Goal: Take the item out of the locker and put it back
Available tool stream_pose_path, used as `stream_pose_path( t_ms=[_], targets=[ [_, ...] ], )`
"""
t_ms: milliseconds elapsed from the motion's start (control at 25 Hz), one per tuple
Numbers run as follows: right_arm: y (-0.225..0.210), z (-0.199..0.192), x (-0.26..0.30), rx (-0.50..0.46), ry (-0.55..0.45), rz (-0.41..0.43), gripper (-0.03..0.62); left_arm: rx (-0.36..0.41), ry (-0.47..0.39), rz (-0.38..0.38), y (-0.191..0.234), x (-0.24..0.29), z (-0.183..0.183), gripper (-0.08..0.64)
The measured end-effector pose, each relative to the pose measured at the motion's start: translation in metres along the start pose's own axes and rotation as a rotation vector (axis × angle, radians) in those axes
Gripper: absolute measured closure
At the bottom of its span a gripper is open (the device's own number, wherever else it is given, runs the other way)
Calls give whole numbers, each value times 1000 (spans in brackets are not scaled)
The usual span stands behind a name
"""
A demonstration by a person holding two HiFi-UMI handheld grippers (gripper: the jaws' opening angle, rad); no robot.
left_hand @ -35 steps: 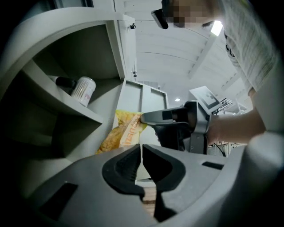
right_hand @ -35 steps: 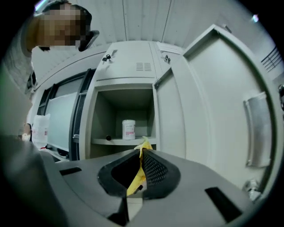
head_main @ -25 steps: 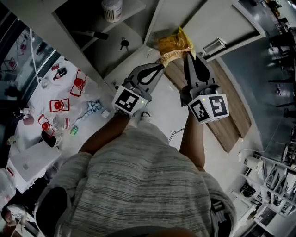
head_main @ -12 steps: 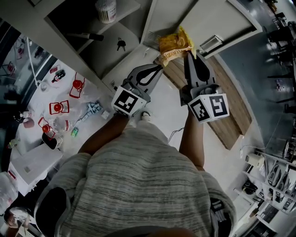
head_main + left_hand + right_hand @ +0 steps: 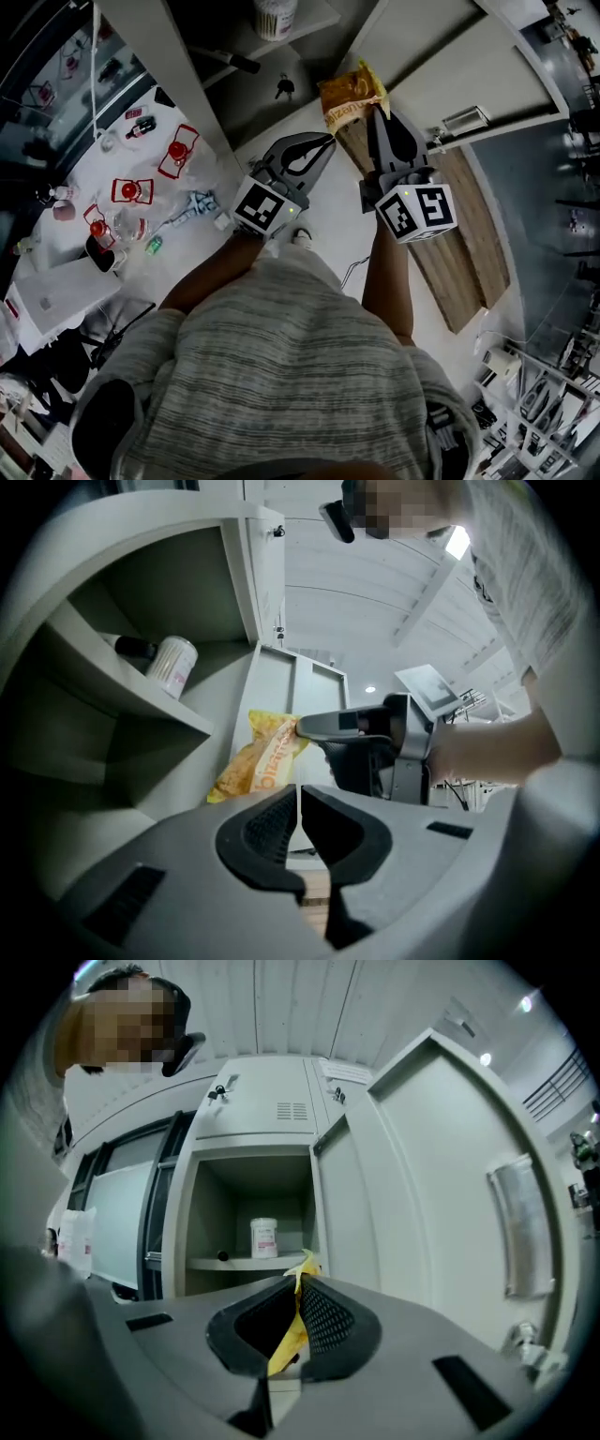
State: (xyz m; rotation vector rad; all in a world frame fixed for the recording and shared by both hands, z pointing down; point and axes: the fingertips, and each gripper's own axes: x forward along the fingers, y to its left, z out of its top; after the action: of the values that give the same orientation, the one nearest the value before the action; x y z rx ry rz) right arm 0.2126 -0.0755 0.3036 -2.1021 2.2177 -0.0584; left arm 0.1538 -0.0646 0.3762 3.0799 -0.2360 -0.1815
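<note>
Over the last second the bag (image 5: 352,94), at upper centre of the head view, has drawn nearer the keys (image 5: 284,89) and the open locker (image 5: 202,1213). It hangs outside, just before the opening. The right tongs (image 5: 298,1293) are clamped tight on its edge. I judge this the put-back leg, though a withdrawal would look alike. The left tongs (image 5: 298,803) are closed and empty. Inside the locker, the shelf (image 5: 246,1263) carries a white jar (image 5: 264,1237), with a dark item (image 5: 223,1256) lying beside it.
</note>
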Motion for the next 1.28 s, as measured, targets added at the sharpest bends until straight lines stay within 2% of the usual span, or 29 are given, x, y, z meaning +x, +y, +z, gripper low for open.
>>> stream_pose_path(
  t_ms=[440, 720, 880, 1160, 1280],
  targets=[
    [41, -71, 77, 145, 88, 175, 561, 26, 22, 181, 45, -46, -3, 541],
    [75, -106, 114, 183, 164, 272, 561, 13, 22, 273, 66, -71, -3, 541],
    [86, -114, 129, 195, 181, 302, 561, 6, 46, 296, 71, -80, -8, 541],
    [90, -130, 144, 230, 218, 321, 560, 11, 13, 321, 76, -80, -1, 541],
    [91, -134, 146, 179, 246, 322, 560, 16, 14, 320, 78, -80, -1, 542]
  ],
)
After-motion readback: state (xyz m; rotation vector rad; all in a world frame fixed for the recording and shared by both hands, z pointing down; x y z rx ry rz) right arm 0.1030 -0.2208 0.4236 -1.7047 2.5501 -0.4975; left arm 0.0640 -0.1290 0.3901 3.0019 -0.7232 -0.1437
